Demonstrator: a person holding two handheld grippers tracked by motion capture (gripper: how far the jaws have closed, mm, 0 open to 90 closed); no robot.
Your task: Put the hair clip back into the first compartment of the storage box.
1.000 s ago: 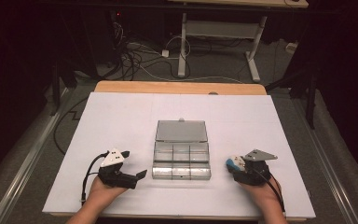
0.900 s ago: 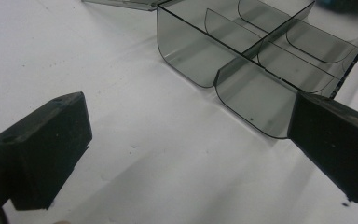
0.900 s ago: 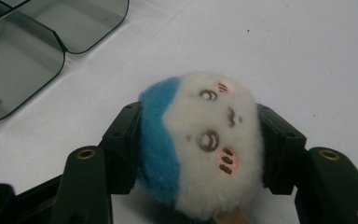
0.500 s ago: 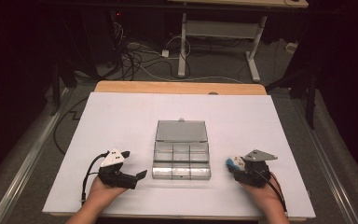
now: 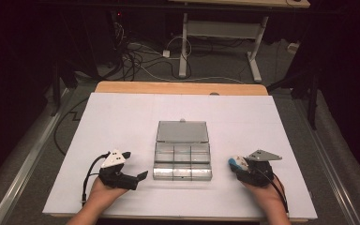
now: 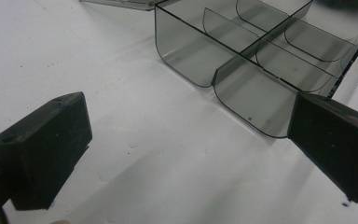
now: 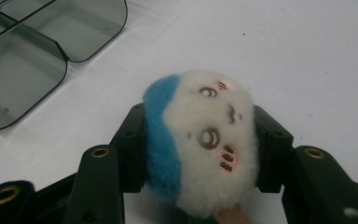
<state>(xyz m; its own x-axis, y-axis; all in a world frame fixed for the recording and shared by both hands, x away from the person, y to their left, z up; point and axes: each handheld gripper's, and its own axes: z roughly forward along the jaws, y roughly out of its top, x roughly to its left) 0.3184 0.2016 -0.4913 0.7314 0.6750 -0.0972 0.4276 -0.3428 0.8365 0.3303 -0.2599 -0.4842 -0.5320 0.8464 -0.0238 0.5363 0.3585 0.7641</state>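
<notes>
Clear compartment box [image 5: 182,161] open at centre of white table [image 5: 122,117], lid laid flat behind. Left gripper [image 5: 138,176] just left of box, jaws spread wide, nothing between. Right gripper [image 7: 200,140] just right of box, pinching blue-and-white plush toy [image 7: 203,140].

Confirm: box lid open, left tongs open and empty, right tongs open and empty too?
Not quite. The right tongs are shut on a blue and white plush toy, as the right gripper view shows. The box lid is open and the left tongs are open and empty.
</notes>
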